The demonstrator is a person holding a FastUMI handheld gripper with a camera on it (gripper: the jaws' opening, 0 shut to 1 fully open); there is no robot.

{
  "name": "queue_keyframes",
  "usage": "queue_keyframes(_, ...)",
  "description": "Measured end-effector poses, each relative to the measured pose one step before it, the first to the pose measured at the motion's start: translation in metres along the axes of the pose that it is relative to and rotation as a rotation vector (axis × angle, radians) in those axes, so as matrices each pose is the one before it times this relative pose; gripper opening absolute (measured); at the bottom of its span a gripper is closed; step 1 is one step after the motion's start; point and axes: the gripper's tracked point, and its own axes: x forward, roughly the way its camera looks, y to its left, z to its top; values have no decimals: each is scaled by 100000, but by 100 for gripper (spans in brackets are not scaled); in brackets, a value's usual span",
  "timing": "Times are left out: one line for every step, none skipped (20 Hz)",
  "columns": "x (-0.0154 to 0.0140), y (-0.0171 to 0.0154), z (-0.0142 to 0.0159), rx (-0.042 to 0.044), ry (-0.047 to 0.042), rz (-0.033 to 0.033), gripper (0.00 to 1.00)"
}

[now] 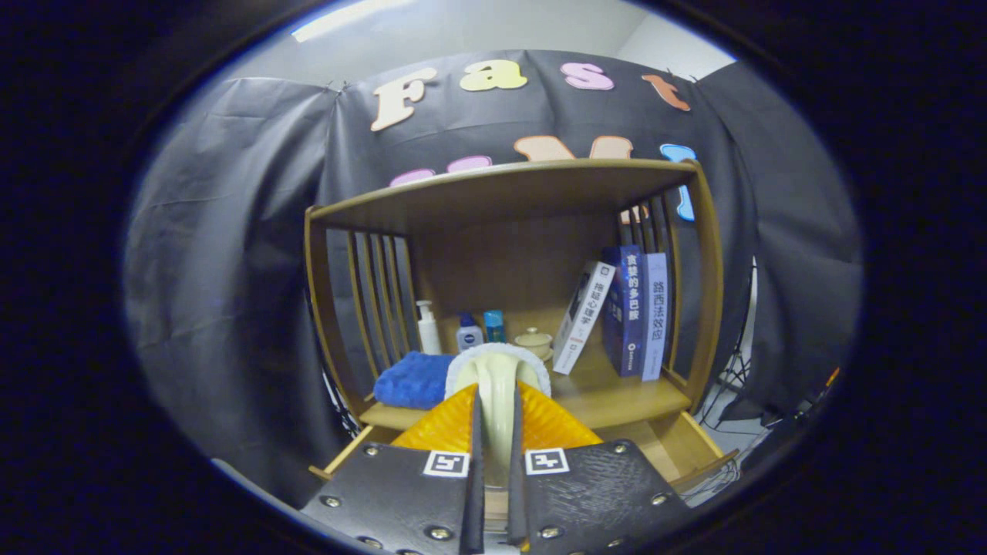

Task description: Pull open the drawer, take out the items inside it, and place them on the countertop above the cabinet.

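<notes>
Currently gripper [496,432] clamped on cream brush handle [495,401], fingers nearly closed; bristle head just ahead, above countertop [617,397], open drawer [678,443] below.

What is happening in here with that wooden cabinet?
A person's hand-held gripper has its jaws closed on the cream-coloured handle of a white round brush, lifted above the open wooden drawer. Just ahead lies the wooden countertop, carrying a folded blue towel, small bottles and upright books. The brush looks about to be set down there.
</notes>
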Motion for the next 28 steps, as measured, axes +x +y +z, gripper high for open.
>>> queue_keyframes(631, 198, 460, -978, -262, -51, 12)
queue_keyframes(561, 78, 331, -721, 627, -79, 12)
queue_keyframes(618, 108, 321, 100, 325, -331, 12)
queue_keyframes(711, -91, 319, 136, 669, -878, 12)
queue_keyframes(810, -76, 275, -43, 172, -670, 12)
queue_keyframes(881, -213, 250, -222, 177, -807, 12)
queue_keyframes(907, -268, 236, -282, -251, -1201, 12)
queue_keyframes(1181, -222, 105, -655, 141, -965, 12)
queue_keyframes(965, -302, -75, -362, 237, -888, 12)
queue_keyframes(1135, -196, -206, 209, 528, -801, 12)
queue_keyframes(1228, -165, -342, 545, 472, -762, 12)
queue_keyframes(1198, -283, -571, 670, 1123, -908, 12)
queue_keyframes(1348, -303, -617, 415, 562, -1064, 12)
queue_keyframes(1290, -241, -732, -57, 731, -690, 12)
queue_keyframes(1347, -139, -870, -795, 881, -410, 12)
queue_keyframes(1329, -68, -1027, -1093, 1356, -3, 12)
queue_keyframes(1229, 140, -1282, -618, 1795, 614, 12)
queue_keyframes(1148, 166, -1187, -567, 2243, 1023, 12)
queue_keyframes(1157, 170, -1080, -773, 1439, 828, 12)
queue_keyframes(1084, -222, -1168, -1475, 3115, -840, 12)
queue_keyframes(1087, -490, -1231, -58, 3010, -1277, 12)
queue_keyframes(1012, 130, -764, 874, 2149, 451, 13)
queue_keyframes(538, -66, 290, 1368, -1007, 448, 13)
queue_keyframes(691, -133, 383, 1094, -1778, -329, 13)
queue_keyframes(735, -408, -190, 641, 370, -768, 13)
queue_keyframes(633, 152, -196, 1375, 675, 1091, 15)
queue_keyframes(711, 75, -214, 1614, 217, 909, 16)
queue_keyframes(467, 161, -199, 1459, 429, 1331, 15)
